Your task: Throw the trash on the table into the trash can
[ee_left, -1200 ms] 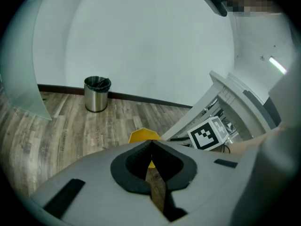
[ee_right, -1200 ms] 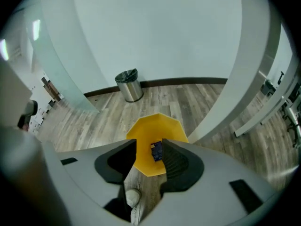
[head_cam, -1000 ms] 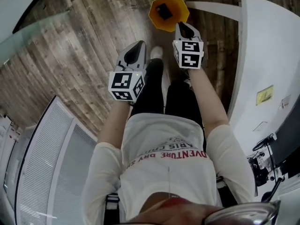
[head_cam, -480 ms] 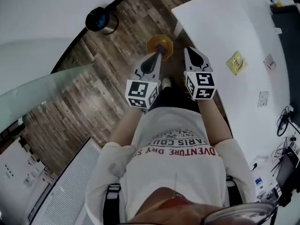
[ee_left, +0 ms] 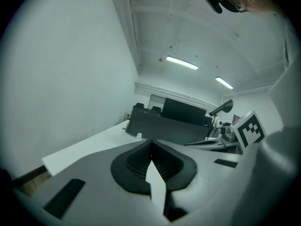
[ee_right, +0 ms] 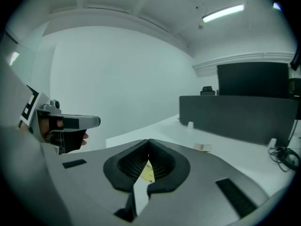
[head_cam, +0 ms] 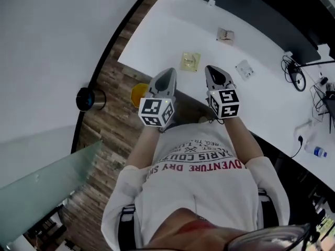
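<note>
Three bits of trash lie on the white table (head_cam: 167, 30): a yellow wrapper (head_cam: 190, 60), a small pale scrap (head_cam: 225, 35) and a clear wrapper (head_cam: 244, 68). The yellow trash can (head_cam: 137, 94) stands on the floor at the table's near edge, partly hidden by my left gripper (head_cam: 167, 72). That gripper hangs over the table edge, shut and empty; in the left gripper view (ee_left: 151, 144) its tips meet. My right gripper (head_cam: 211, 68) is beside it, shut (ee_right: 149, 142) with nothing held. The yellow wrapper (ee_right: 147, 172) shows on the table beyond its jaws, and the pale scrap (ee_right: 203, 147) lies farther off.
A dark screen or partition (head_cam: 246, 4) runs along the table's far side. Cables (head_cam: 293, 72) and a water bottle (head_cam: 316, 151) lie at the right. A black cylinder (head_cam: 86, 99) stands on the wooden floor by a curved white wall.
Both grippers have risen from above the yellow can on the floor to the table edge and now point nearly level. The head view has swung from the floor onto the table.
</note>
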The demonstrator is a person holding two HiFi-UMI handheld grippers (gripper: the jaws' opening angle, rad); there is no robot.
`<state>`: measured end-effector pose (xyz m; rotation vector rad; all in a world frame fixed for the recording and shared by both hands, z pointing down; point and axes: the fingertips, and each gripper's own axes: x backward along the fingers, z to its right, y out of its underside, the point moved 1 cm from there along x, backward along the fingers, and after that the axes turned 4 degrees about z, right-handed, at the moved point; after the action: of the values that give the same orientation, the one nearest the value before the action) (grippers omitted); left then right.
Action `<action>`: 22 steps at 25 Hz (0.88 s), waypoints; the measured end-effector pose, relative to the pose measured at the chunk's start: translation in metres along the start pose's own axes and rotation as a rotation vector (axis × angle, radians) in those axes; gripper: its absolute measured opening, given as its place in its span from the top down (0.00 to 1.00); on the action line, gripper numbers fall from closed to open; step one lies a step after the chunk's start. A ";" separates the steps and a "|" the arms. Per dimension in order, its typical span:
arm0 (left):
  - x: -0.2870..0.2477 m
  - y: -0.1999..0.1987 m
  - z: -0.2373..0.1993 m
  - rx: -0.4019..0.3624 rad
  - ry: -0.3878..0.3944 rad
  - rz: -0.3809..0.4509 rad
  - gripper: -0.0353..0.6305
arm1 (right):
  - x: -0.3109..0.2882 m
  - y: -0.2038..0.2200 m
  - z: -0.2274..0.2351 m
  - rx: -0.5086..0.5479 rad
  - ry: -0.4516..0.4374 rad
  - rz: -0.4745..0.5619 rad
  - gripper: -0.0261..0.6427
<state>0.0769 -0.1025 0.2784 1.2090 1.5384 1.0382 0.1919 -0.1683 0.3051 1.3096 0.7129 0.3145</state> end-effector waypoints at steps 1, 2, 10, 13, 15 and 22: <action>-0.015 -0.005 0.022 -0.022 0.055 0.004 0.91 | 0.017 -0.004 0.023 -0.007 0.048 0.022 0.92; -0.027 -0.009 0.044 -0.042 0.103 0.006 0.91 | 0.035 -0.006 0.044 -0.016 0.089 0.039 0.92; -0.084 -0.021 0.200 -0.182 0.391 0.040 0.91 | 0.163 0.007 0.164 -0.096 0.363 0.120 0.92; -0.094 -0.015 0.237 -0.198 0.449 0.038 0.91 | 0.196 0.012 0.188 -0.124 0.424 0.166 0.92; -0.097 -0.011 0.251 -0.175 0.476 0.027 0.91 | 0.211 0.013 0.196 -0.134 0.451 0.192 0.92; -0.101 -0.006 0.273 -0.208 0.533 0.019 0.91 | 0.225 0.019 0.210 -0.154 0.491 0.218 0.92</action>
<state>0.3513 -0.1795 0.2198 0.8396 1.7578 1.5802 0.4983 -0.1918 0.2743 1.1727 0.9347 0.8712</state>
